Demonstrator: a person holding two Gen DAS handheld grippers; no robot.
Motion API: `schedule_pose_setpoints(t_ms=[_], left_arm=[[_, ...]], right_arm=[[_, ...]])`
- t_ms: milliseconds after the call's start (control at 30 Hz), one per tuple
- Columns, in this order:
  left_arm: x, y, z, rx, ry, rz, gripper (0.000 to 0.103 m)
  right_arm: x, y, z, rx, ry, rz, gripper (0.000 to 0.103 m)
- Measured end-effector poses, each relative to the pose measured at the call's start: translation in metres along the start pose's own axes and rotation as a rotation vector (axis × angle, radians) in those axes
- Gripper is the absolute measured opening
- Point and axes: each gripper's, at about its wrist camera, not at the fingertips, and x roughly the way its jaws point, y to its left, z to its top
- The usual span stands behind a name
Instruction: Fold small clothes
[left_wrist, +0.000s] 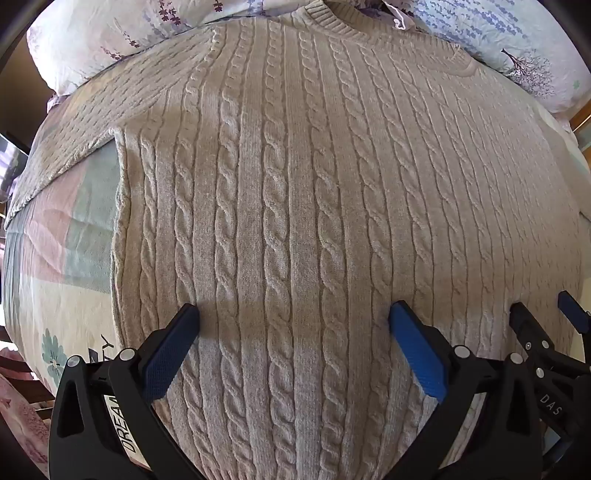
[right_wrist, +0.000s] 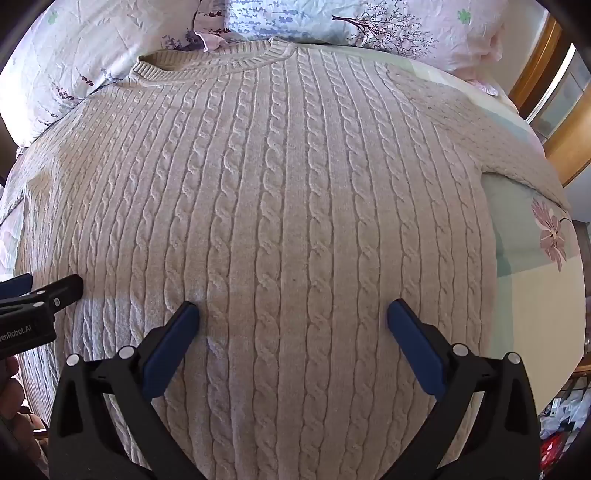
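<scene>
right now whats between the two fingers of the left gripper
Only the cable-knit sweater, lying flat beneath the open left gripper; the left wrist view shows nothing else there.

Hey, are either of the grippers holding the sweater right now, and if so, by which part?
Neither. The left gripper and the right gripper both stand open over the flat sweater, with nothing between their fingers.

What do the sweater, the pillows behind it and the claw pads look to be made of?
Sweater: beige cable knit, soft and fuzzy, probably wool or a chenille-like yarn; twisted rope columns and a ribbed collar show. Pillows: thin woven fabric, likely cotton, matte with fine creases and a floral print. Left claw pads: blue, finely textured, seemingly rubber, on glossy black plastic arms.
</scene>
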Motion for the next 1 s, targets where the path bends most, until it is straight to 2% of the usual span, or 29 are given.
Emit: schedule_pose_setpoints(t_ms=[1000], left_arm=[[-0.0027, 0.0028, 0.0009, -0.001, 0.0, 0.001, 0.102]], right_arm=[[0.0, -0.0006, -0.0005, 0.001, 0.005, -0.001, 0.101]])
